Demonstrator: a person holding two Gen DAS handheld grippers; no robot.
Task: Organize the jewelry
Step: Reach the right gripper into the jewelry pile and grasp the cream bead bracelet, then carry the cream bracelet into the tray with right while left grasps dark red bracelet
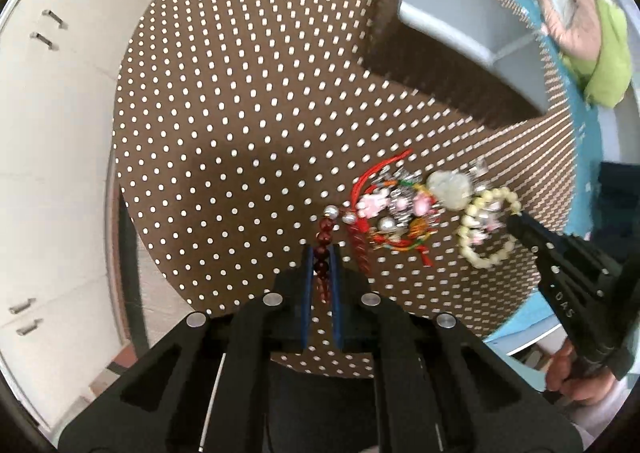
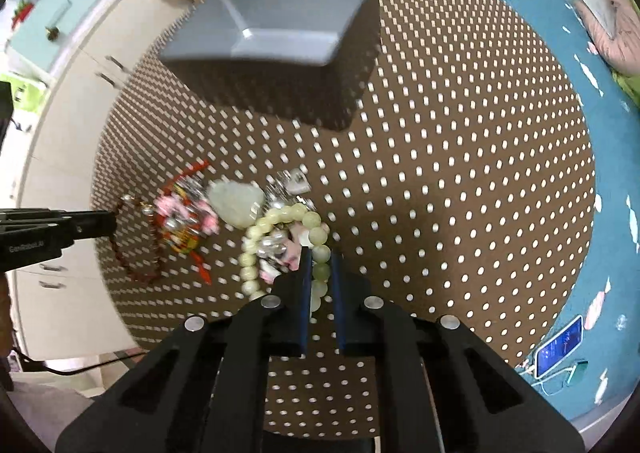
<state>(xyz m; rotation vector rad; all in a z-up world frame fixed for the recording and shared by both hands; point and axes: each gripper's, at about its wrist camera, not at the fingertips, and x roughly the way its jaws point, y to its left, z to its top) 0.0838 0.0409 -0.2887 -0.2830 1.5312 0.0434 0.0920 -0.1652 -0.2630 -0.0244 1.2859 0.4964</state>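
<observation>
A tangled pile of jewelry (image 1: 404, 209) lies on the brown dotted tablecloth (image 1: 240, 113); in the right wrist view the pile (image 2: 188, 217) sits left of centre. My left gripper (image 1: 321, 253) is shut on a dark red bead bracelet (image 1: 323, 241), also seen in the right wrist view (image 2: 136, 265). My right gripper (image 2: 320, 259) is shut on a pale green bead bracelet (image 2: 280, 229), which shows at the pile's right end in the left wrist view (image 1: 486, 229). A pale jade pendant (image 2: 236, 201) lies in the pile. A grey box (image 2: 276, 29) stands open beyond the pile.
The grey box also shows at the far right in the left wrist view (image 1: 468, 25). White cabinets (image 1: 52, 133) stand past the table's left edge. A blue mat (image 2: 600, 133) lies to the right, with a phone (image 2: 560, 345) on it.
</observation>
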